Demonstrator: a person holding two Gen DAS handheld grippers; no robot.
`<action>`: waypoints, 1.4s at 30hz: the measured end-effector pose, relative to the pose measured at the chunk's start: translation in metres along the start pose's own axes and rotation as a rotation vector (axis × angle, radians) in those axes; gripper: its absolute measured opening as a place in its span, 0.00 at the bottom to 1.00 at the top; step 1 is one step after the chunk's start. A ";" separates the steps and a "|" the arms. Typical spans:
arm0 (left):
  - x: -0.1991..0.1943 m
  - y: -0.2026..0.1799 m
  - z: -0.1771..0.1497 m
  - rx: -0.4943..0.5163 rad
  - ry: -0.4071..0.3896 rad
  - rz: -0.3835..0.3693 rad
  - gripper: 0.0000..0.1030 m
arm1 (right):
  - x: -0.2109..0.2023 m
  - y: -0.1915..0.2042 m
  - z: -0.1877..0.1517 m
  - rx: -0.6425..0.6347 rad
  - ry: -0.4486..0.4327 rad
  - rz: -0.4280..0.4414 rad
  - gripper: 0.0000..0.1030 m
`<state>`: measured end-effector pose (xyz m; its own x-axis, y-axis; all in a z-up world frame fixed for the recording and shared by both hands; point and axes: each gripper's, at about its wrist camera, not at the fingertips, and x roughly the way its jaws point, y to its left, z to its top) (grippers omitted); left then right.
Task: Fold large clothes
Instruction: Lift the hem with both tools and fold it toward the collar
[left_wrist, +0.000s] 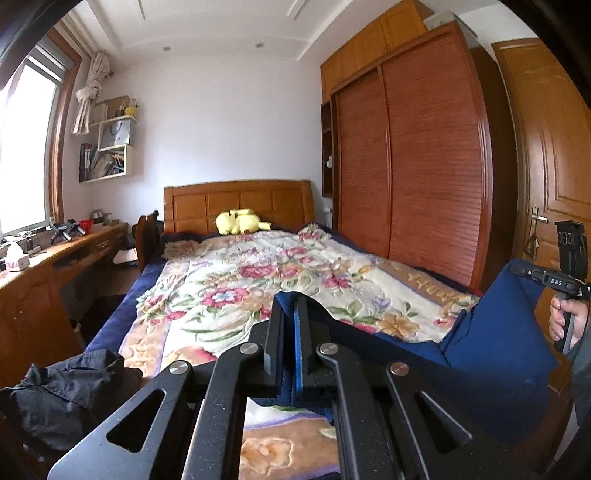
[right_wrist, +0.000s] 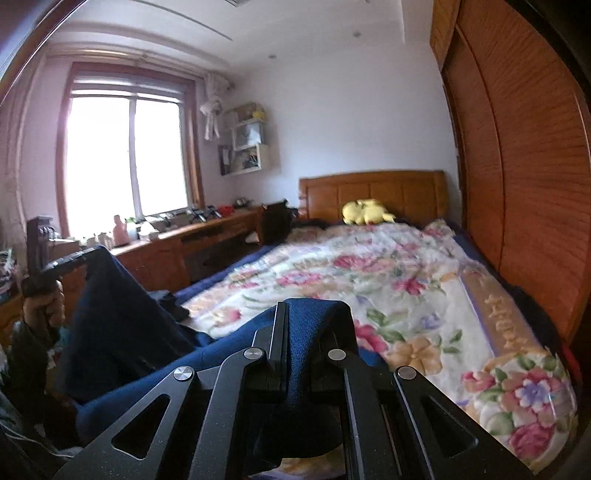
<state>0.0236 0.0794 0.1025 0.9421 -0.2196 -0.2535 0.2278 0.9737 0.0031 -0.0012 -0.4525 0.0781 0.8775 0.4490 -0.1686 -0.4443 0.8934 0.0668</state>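
Left wrist view, left to right:
- Desk (left_wrist: 55, 258), wooden, along the window wall; small clutter on top, too small to identify.
- Black garment (left_wrist: 70, 391), crumpled, at the near left corner of the bed.
- Wall shelves (left_wrist: 110, 147), holding books and a bag.
- Floral blanket (left_wrist: 236, 280), spread over the bed; yellow plush toy (left_wrist: 240, 221) against the wooden headboard (left_wrist: 236, 203).
- Left gripper (left_wrist: 290, 332), fingers closed together on a fold of the blue garment (left_wrist: 491, 343), held above the near end of the blanket.
- Blue garment: hangs stretched from the left gripper rightward to the right gripper (left_wrist: 539, 275), covering part of the blanket's near right side.
- Wardrobe (left_wrist: 413, 166), slatted sliding doors, close beside the bed; door (left_wrist: 554, 166) to its right.

Right wrist view, left to right:
- Left gripper (right_wrist: 70, 260), at the far left, clamped on the garment's raised corner.
- Window (right_wrist: 125, 158), bright, above the desk (right_wrist: 207, 236).
- Right gripper (right_wrist: 301, 332), fingers pinched on bunched blue garment (right_wrist: 122, 325), which drapes over its right finger.
- Floral blanket (right_wrist: 388, 273) and wardrobe (right_wrist: 524, 166) beyond.
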 end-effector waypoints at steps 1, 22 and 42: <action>0.012 0.002 -0.004 -0.001 0.020 0.004 0.05 | 0.009 -0.004 -0.006 0.005 0.023 -0.011 0.05; 0.217 0.036 -0.033 -0.119 0.122 0.133 0.05 | 0.275 -0.061 -0.043 0.072 0.240 -0.215 0.05; 0.235 0.052 -0.060 -0.082 0.175 0.096 0.33 | 0.372 -0.024 -0.030 -0.020 0.375 -0.386 0.35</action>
<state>0.2418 0.0820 -0.0145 0.8997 -0.1183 -0.4202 0.1112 0.9929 -0.0415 0.3300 -0.3073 -0.0156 0.8543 0.0483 -0.5175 -0.1091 0.9902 -0.0877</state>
